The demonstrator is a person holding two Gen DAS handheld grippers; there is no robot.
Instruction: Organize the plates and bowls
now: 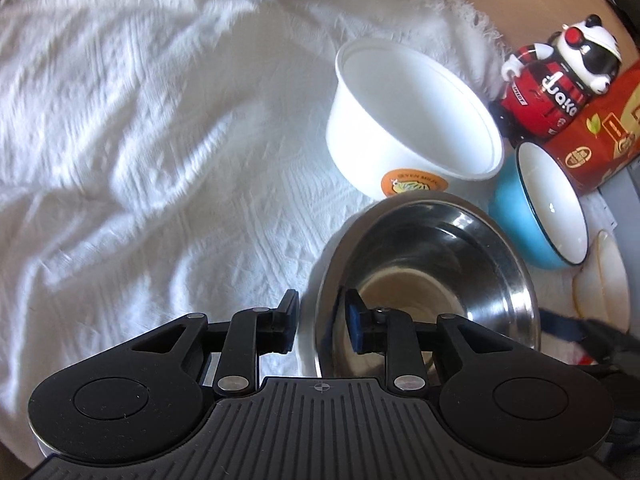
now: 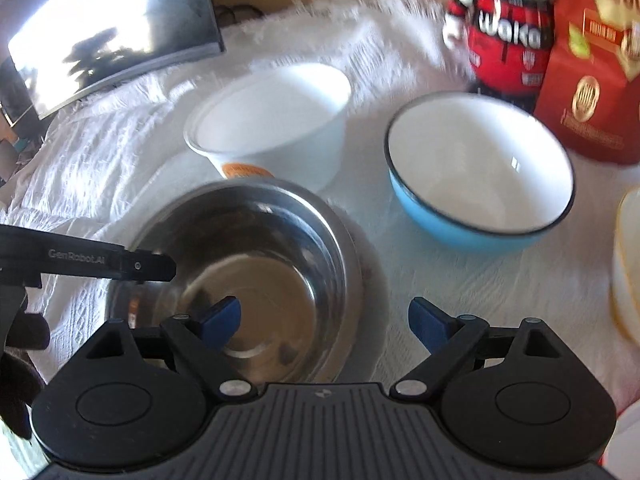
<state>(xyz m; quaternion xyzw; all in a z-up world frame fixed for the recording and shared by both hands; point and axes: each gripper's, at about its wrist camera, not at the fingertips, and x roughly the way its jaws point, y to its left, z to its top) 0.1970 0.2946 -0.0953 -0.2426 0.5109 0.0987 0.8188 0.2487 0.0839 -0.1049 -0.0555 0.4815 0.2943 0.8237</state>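
Nearest the lens: left gripper [image 1: 318,320], fingers [image 1: 289,322] part-spread and straddling the near rim of the steel bowl [image 1: 432,280], one outside the wall, one inside. No press on the rim confirmed; a gap shows on both sides. Right gripper [image 2: 324,322] spread wide, nothing between the fingers; one finger over the steel bowl's inside, the other over bare cloth to its right.

Steel bowl upright on the white cloth [image 1: 140,140] covering the table, empty. White paper bowl [image 1: 412,120] just behind it, tipped toward the steel bowl, apparently touching or nearly so. Blue bowl [image 2: 480,176] to the right, upright, apart from the steel bowl. Stack of pale plates [image 2: 628,264] at the far right edge, partly cut off.

Judged step: left gripper nearer and already placed on the rim; a closing pinch on the near wall appears next. Round form, no long axis to align.

Clearance: wide open cloth to the left. Right side crowded: blue bowl, plates, red box [image 2: 592,60], panda figure [image 2: 504,24]. Risk noted: lifting the steel bowl may disturb the leaning paper bowl.
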